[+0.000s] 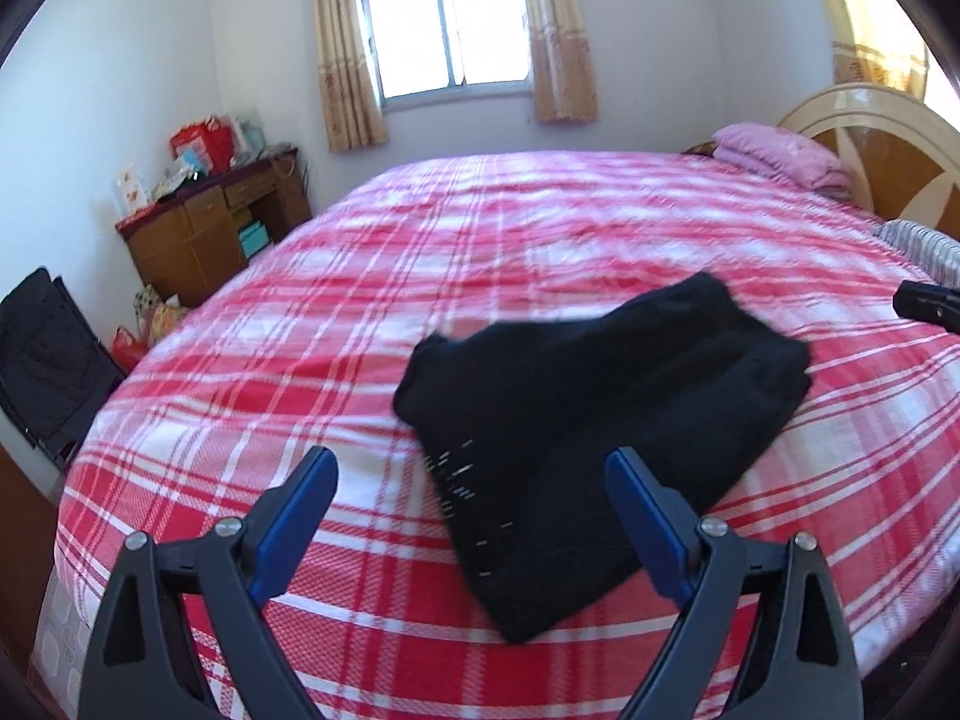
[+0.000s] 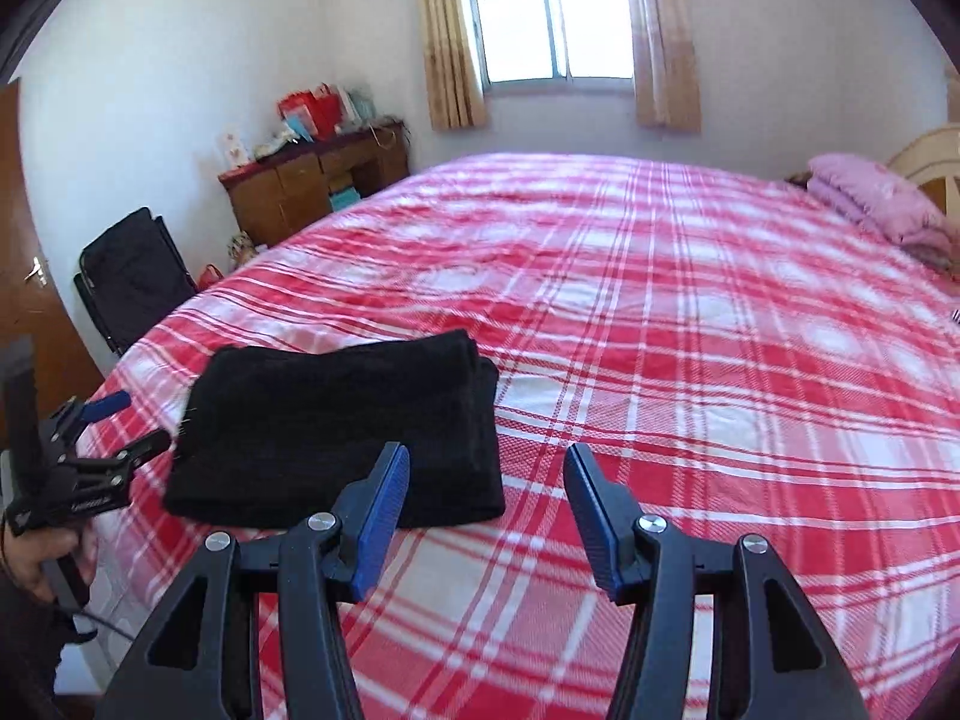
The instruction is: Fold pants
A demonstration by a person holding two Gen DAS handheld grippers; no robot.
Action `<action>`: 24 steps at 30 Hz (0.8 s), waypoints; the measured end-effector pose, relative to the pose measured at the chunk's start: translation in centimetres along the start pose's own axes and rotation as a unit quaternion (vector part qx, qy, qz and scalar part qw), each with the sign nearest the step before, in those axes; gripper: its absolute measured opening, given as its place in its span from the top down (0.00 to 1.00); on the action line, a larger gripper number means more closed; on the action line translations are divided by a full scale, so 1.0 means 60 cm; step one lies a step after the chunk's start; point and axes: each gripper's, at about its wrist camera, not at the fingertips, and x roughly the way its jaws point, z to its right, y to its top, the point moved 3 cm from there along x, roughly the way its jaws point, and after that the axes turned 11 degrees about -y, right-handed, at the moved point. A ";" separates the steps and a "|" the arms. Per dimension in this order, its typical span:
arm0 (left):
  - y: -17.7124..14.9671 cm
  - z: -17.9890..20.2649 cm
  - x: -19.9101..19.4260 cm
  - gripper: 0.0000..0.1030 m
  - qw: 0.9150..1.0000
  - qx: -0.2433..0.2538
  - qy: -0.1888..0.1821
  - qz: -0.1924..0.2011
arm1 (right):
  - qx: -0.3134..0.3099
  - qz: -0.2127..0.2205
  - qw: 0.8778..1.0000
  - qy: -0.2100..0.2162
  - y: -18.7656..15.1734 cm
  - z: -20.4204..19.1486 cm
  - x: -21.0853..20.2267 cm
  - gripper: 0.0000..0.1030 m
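The black pants (image 1: 600, 420) lie folded into a compact bundle on the red and white plaid bed (image 1: 540, 228); they also show in the right wrist view (image 2: 342, 426). My left gripper (image 1: 471, 462) is open and empty, held above the bed just in front of the bundle's near left edge. It also shows from the side in the right wrist view (image 2: 135, 423), left of the pants. My right gripper (image 2: 486, 459) is open and empty, above the sheet just right of the bundle's near right corner. Its tip shows in the left wrist view (image 1: 927, 303).
A folded pink quilt (image 1: 780, 156) lies by the wooden headboard (image 1: 888, 138). A striped cloth (image 1: 924, 243) lies at the right edge. A cluttered wooden desk (image 1: 210, 228) and a black folding chair (image 1: 48, 360) stand left of the bed. A curtained window (image 1: 447, 30) is on the far wall.
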 end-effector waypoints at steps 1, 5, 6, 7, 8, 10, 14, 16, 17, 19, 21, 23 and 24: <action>0.003 0.006 -0.007 0.08 1.000 0.000 -0.005 0.005 | -0.002 0.005 1.000 -0.001 -0.001 0.001 -0.013 0.46; 0.015 0.033 -0.033 0.06 0.999 -0.004 -0.028 0.027 | -0.021 0.029 0.999 -0.013 -0.002 0.006 -0.073 0.42; 0.017 0.038 -0.037 0.06 0.999 -0.005 -0.032 0.029 | -0.023 0.033 0.999 -0.016 -0.003 0.008 -0.082 0.41; 0.018 0.043 -0.040 0.05 0.999 -0.006 -0.035 0.030 | -0.024 0.039 0.999 -0.021 -0.004 0.011 -0.094 0.40; 0.018 0.048 -0.043 0.05 0.999 -0.005 -0.038 0.031 | -0.023 0.044 0.999 -0.021 -0.005 0.016 -0.104 0.40; 0.018 0.058 -0.049 0.05 0.999 -0.001 -0.039 0.032 | -0.017 0.053 0.998 -0.019 -0.005 0.024 -0.119 0.40; 0.017 0.075 -0.061 0.05 0.999 0.004 -0.041 0.033 | -0.022 0.062 0.997 -0.026 -0.006 0.028 -0.139 0.39; 0.018 0.078 -0.064 0.05 0.999 0.007 -0.035 0.035 | -0.023 0.067 0.997 -0.031 -0.004 0.030 -0.145 0.39; 0.018 0.078 -0.065 0.05 0.999 0.007 -0.033 0.036 | -0.019 0.068 0.997 -0.032 -0.005 0.032 -0.148 0.39; 0.018 0.079 -0.071 0.04 0.999 0.003 -0.031 0.040 | -0.013 0.066 0.997 -0.027 -0.006 0.035 -0.151 0.39; 0.019 0.078 -0.077 0.03 0.998 -0.001 -0.032 0.046 | -0.010 0.066 0.997 -0.026 -0.008 0.036 -0.153 0.39; 0.021 0.076 -0.080 0.02 0.998 -0.002 -0.032 0.053 | -0.014 0.070 0.997 -0.028 -0.009 0.035 -0.157 0.39; 0.019 0.076 -0.082 0.01 0.998 -0.003 -0.033 0.057 | -0.015 0.073 0.997 -0.030 -0.008 0.034 -0.160 0.39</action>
